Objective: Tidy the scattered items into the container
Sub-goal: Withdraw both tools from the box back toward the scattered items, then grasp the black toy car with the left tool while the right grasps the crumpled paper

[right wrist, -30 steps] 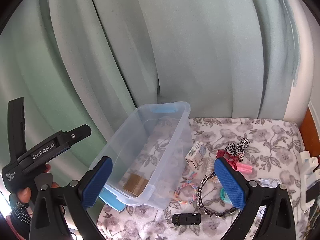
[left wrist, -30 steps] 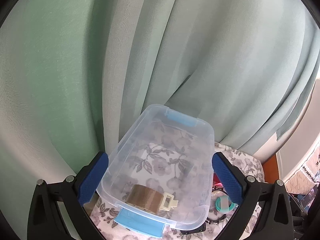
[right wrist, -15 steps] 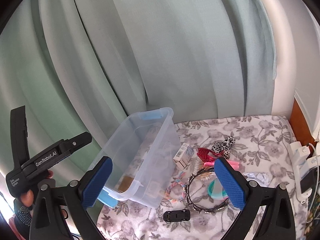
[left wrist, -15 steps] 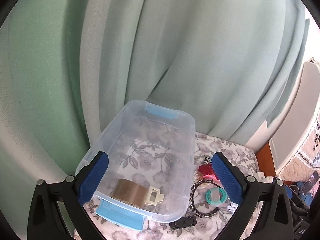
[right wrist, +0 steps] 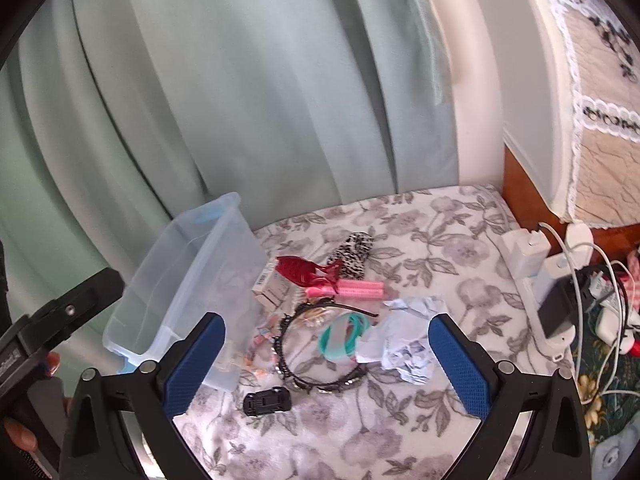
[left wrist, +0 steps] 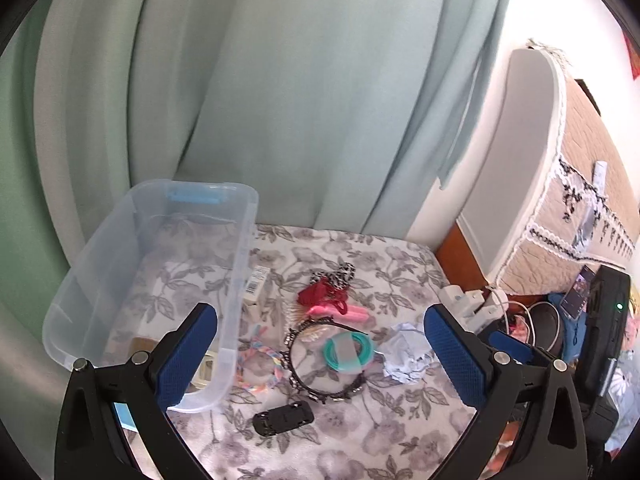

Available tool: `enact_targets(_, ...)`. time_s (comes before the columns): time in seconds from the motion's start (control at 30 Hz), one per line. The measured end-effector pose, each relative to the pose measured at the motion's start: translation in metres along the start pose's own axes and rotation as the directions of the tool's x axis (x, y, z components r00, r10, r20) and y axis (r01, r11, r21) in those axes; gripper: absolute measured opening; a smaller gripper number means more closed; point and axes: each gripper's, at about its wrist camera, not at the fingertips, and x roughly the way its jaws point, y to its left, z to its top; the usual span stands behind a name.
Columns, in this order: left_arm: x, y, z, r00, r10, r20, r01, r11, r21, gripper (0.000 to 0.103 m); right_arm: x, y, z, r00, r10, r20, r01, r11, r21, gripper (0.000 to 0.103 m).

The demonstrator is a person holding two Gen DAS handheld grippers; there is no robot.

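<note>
While most of the clutter is lying loose on the floral cloth [left wrist: 360,432], the clear storage bin [left wrist: 236,280] is sitting at its left edge, near enough for short drops. Both the left gripper [left wrist: 320,356] and right gripper [right wrist: 326,360] are hovering spread wide, grasping nothing, over the beaded headband [right wrist: 320,384] and teal tape ring [right wrist: 340,338]. A small carton [right wrist: 272,286] beside the bin is showing a barcode; its print is too small to read.

I count one clear container [left wrist: 240,248], one tape roll [left wrist: 142,346] inside it, and outside one headband [left wrist: 320,390], one teal ring [left wrist: 348,352], one black toy car [left wrist: 283,418], one crumpled paper [left wrist: 406,354], one small box [left wrist: 256,284], one pink roller [right wrist: 352,290].
</note>
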Motion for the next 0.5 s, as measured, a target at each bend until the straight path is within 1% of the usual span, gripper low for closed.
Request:
enact_targets(0.07,0.005,-0.008,-0.009,0.999,-0.026,-0.031,0.027,0.999,0.031,0.103,0.003,-0.014,-0.006,1.0,-0.021,-0.01,0.021,0.999,0.042,0.103)
enact_targets(0.1,0.01,-0.011,-0.014,0.998,-0.024,-0.055,0.027,0.999,0.048,0.103,0.006,-0.019,-0.009,0.999,-0.028,-0.017,0.029,0.998,0.058,0.103)
enact_targets(0.17,0.02,-0.014,-0.026,0.994,-0.009,-0.11,0.018,0.997,0.081,0.103,0.013,-0.028,-0.017,0.998,-0.042,-0.043,0.045,0.996,0.075,0.103)
enact_targets(0.23,0.029,-0.017,-0.041,0.987,0.014,-0.159,0.005,0.993,0.117,0.103,0.023,-0.036,-0.026,0.994,-0.05,-0.095,0.059,0.994,0.088,0.103)
enact_targets(0.33,0.042,-0.021,-0.064,0.972,0.044,-0.232,-0.007,0.987,0.161,0.103,0.037,-0.046,-0.039,0.985,-0.022,-0.172,0.043,0.992,0.12,0.103)
enact_targets(0.43,0.057,-0.016,-0.081,0.957,0.052,-0.284,-0.01,0.989,0.147,0.103,0.046,-0.051,-0.049,0.978,-0.033,-0.207,0.058,0.991,0.117,0.103)
enact_targets(0.5,0.073,-0.011,-0.09,0.94,0.102,-0.326,-0.054,0.987,0.154,0.103,0.053,-0.057,-0.053,0.972,-0.039,-0.232,0.071,0.989,0.132,0.103)
